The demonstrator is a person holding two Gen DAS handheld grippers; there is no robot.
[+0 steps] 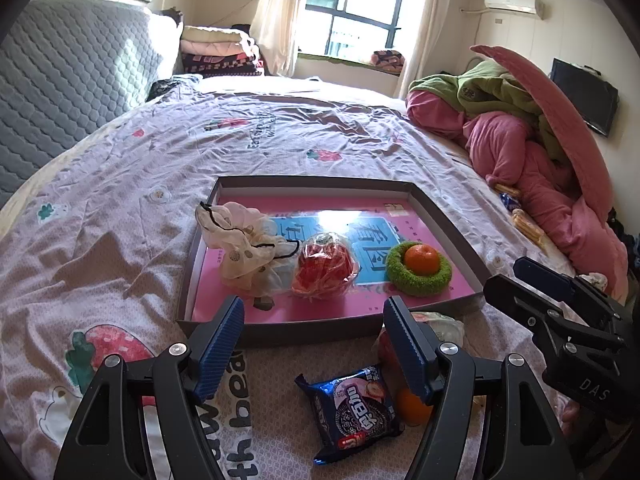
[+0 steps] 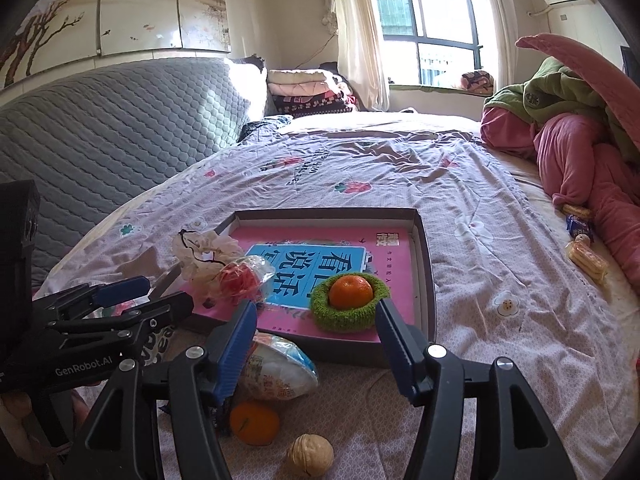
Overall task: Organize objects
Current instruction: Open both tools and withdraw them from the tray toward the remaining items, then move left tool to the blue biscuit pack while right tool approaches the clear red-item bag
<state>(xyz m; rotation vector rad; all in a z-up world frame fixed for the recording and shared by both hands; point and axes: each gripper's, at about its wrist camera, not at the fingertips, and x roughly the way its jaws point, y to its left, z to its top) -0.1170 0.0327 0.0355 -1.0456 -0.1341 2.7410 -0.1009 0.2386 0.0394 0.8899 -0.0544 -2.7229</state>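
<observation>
While both grippers hover just short of the tray, we've got nothing in either: left gripper spread wide, right gripper also parted, jaws empty.

Already in the tray: a cloth pouch, a red item in clear wrap, and a tangerine sitting inside a green fuzzy ring.

Loose on the bedspread, near side of the tray: a cookie packet, a 2nd orange, a walnut and a white plastic-wrapped snack.

Our read on handling:
- packet: light, crinkly, slippery film, contents prob. brittle. We'd take it across the short width, mid-body, w/ gentle squeeze.
- orange: round, rolls; grip at the widest part.
- walnut: hard, small, likely to squirt out; centre it between the pads.
- soft mattress gives, so we'd expect things to sink when pressed.
</observation>
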